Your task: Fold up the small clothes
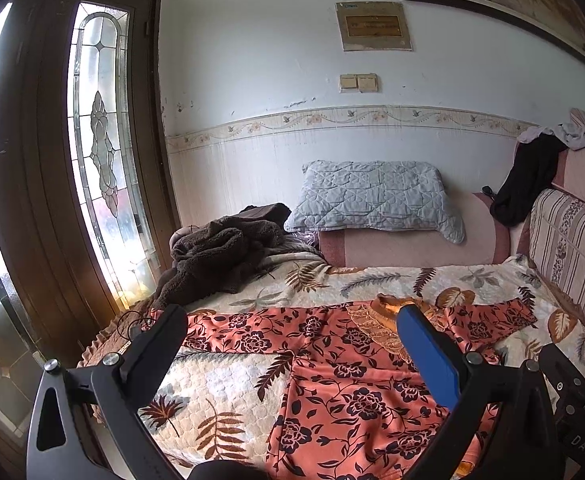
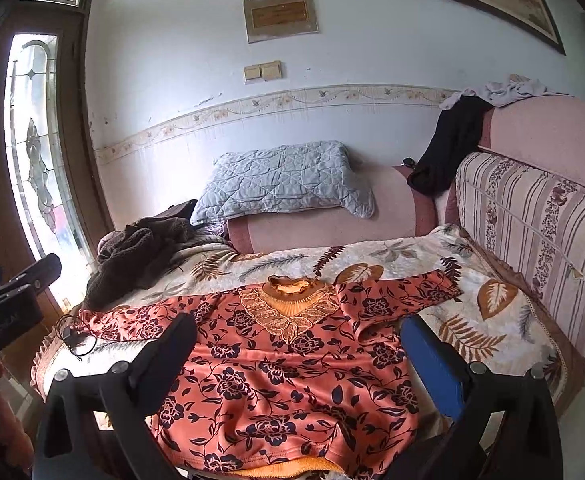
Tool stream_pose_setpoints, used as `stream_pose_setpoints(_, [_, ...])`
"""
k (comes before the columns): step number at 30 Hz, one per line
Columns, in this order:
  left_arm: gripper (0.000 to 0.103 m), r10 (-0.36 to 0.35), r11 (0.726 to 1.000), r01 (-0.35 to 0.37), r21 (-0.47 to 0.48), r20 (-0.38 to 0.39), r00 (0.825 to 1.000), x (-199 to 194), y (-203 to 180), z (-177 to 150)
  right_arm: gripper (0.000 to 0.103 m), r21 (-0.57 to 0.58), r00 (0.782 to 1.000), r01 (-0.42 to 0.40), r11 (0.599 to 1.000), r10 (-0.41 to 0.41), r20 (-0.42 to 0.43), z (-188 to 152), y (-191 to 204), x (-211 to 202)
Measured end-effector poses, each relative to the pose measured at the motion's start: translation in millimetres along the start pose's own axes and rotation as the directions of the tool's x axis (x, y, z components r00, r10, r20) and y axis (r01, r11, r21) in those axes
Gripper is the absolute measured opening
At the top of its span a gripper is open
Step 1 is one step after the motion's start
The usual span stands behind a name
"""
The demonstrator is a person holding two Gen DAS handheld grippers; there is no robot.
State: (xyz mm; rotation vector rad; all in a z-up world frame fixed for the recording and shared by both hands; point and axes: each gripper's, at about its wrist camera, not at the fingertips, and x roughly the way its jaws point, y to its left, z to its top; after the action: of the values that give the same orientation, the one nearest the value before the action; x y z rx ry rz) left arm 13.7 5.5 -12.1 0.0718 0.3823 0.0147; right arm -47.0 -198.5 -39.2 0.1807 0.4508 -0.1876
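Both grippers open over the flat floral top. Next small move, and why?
Probably lower the left gripper onto the left sleeve to fold it inward: the floral top lies spread flat, both sleeves out, and the right gripper also holds nothing.

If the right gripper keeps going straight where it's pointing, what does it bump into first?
Most likely the orange flowered top. The right gripper is open, tilted downward, and the top lies spread flat on the leaf-print blanket right between its fingers. Depth is hard to judge.
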Motion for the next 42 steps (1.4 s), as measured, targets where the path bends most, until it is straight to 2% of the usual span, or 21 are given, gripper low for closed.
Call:
stream_pose_setpoints(28, [0.103, 0.009, 1.000, -0.007, 0.025, -0.062, 0.998, 31.4, -5.1, -4.4, 0.103, 0.007, 0.998, -0.018, 1.000, 0.019, -0.060, 3.7, 8.2, 40.6])
stream_pose_setpoints(30, [0.103, 0.000, 1.000, 0.002, 0.024, -0.073, 0.997, 37.3, -6.0, -5.2, 0.103, 0.008, 0.997, -0.024, 1.000, 0.024, -0.067, 2.8, 7.0, 45.7])
stream_pose_setpoints(32, [0.103, -0.037, 0.999, 0.040, 0.019, -0.115, 0.993, 49.3, -7.4, -7.4, 0.103, 0.026, 0.996, -0.041, 0.999, 0.043, -0.084, 1.8, 0.6, 54.5])
stream_pose_setpoints(35, [0.103, -0.092, 0.995, 0.098, 0.014, -0.216, 0.972, 83.2, -13.3, -19.0, 0.103, 0.104, 0.989, -0.096, 0.990, 0.106, -0.099, -0.1, -26.6, 77.1])
stream_pose_setpoints(37, [0.103, -0.122, 0.992, 0.130, 0.006, -0.305, 0.944, 115.7, -20.4, -32.5, 0.103, 0.203, 0.977, -0.139, 0.969, 0.168, -0.132, -4.2, -58.8, 104.4])
stream_pose_setpoints(39, [0.103, -0.152, 0.988, 0.154, -0.026, -0.384, 0.911, 148.4, -27.4, -49.8, 0.103, 0.342, 0.957, -0.196, 0.919, 0.255, -0.138, -13.3, -104.2, 137.1])
stream_pose_setpoints(41, [0.103, -0.154, 0.988, 0.150, -0.044, -0.451, 0.879, 179.3, -34.4, -66.1, 0.103, 0.500, 0.946, -0.178, 0.848, 0.287, -0.150, -27.8, -156.6, 172.0])
stream_pose_setpoints(42, [0.103, -0.160, 0.987, 0.153, -0.055, -0.473, 0.866, 193.0, -37.1, -73.0, 0.103, 0.580, 0.943, -0.165, 0.798, 0.300, -0.144, -36.7, -184.4, 188.0])
